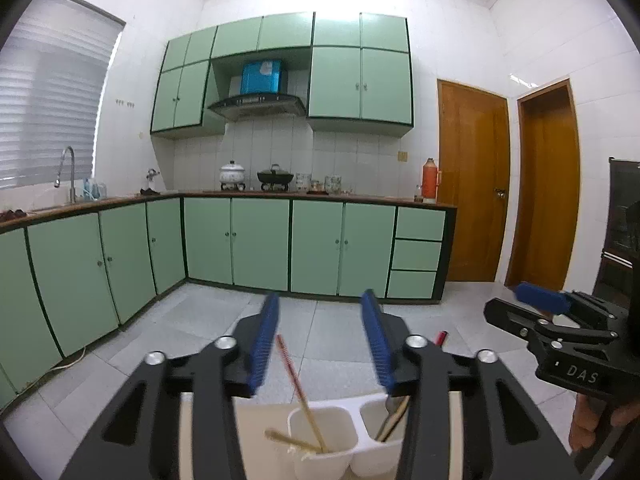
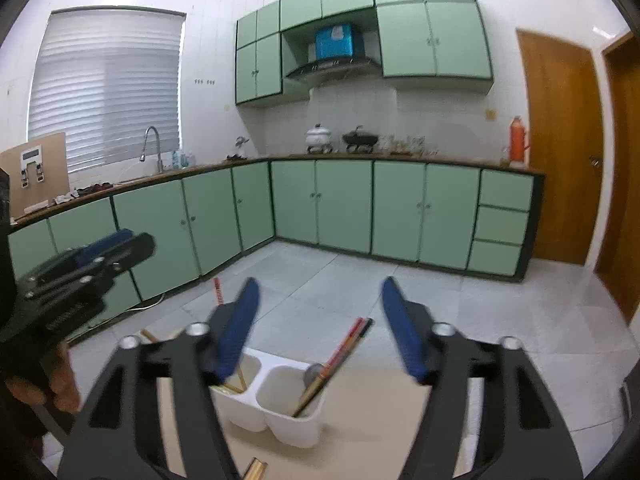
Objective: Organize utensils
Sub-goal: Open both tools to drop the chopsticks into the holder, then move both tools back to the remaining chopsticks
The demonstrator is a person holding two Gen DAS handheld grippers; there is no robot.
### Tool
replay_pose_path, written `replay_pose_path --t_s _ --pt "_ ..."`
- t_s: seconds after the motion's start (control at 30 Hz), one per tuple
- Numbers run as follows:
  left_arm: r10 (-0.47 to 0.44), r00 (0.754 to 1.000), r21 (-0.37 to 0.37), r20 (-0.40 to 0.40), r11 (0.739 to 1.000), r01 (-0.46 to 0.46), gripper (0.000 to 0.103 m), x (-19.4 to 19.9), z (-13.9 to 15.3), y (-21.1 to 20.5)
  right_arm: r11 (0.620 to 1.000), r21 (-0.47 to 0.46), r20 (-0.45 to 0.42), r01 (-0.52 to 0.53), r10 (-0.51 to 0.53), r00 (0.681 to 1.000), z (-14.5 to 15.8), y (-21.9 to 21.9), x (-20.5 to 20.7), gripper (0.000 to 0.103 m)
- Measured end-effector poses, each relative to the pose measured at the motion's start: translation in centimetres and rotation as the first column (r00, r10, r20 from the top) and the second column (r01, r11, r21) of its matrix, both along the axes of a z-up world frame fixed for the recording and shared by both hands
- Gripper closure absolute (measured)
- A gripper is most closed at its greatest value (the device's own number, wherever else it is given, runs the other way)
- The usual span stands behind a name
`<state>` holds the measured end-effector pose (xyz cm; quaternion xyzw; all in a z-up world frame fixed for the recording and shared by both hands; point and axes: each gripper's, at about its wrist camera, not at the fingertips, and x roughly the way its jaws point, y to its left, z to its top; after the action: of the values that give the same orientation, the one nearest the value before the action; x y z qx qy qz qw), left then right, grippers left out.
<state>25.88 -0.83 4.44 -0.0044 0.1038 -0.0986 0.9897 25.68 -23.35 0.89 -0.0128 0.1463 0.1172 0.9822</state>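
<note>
A white two-compartment holder (image 1: 360, 440) (image 2: 276, 412) stands on a beige table just below both grippers. Its left compartment holds a red-patterned chopstick (image 1: 290, 364) and pale wooden chopsticks (image 1: 292, 442). The right compartment holds a metal spoon (image 2: 314, 374) and red-tipped chopsticks (image 2: 344, 346). My left gripper (image 1: 320, 296) is open above the left compartment; the red-patterned chopstick rises between its blue pads without being pressed. My right gripper (image 2: 320, 280) is open wide above the right compartment, and its chopsticks lean up into the gap untouched.
The beige table (image 2: 368, 420) ends just behind the holder, with grey floor tiles beyond. A loose wooden stick end (image 2: 254, 468) lies at the near edge. Each view shows the other gripper (image 1: 536, 304) (image 2: 112, 244) close beside, held by a person's hand (image 2: 60, 384). Green cabinets line the far walls.
</note>
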Motion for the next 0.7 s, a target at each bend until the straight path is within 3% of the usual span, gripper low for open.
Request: replay_pose_path --t_s 0.2,0.4,0.5,0.7 --pt "0.008 1.0 0.022 0.016 1.0 -0.008 0.041 -5.6 -0.4 0.2 0.999 -0.015 0.041 0.029 -0.028 0.999 -1.2 -0.8 -6.8 0.018" --pt "0.031 0.998 0.017 -0.061 0.999 -0.03 0.028 -10.9 -3.9 0.6 0.998 0.044 -0.025 0.043 -0.042 0.999 -4.3 -1.2 -11.5 0.006" --pt "0.051 0.993 0.019 -0.107 0.999 -0.049 0.022 -12.9 -6.0 1.0 0.993 0.083 -0.053 0.084 -0.08 0.995 -6.3 -1.2 -13.4 0.006" --pt "0.054 0.97 0.062 -0.237 0.997 -0.041 0.021 -15.4 -10.8 1.2 0.989 0.086 -0.154 0.12 -0.105 0.982 -10.6 -0.6 -16.2 0.006"
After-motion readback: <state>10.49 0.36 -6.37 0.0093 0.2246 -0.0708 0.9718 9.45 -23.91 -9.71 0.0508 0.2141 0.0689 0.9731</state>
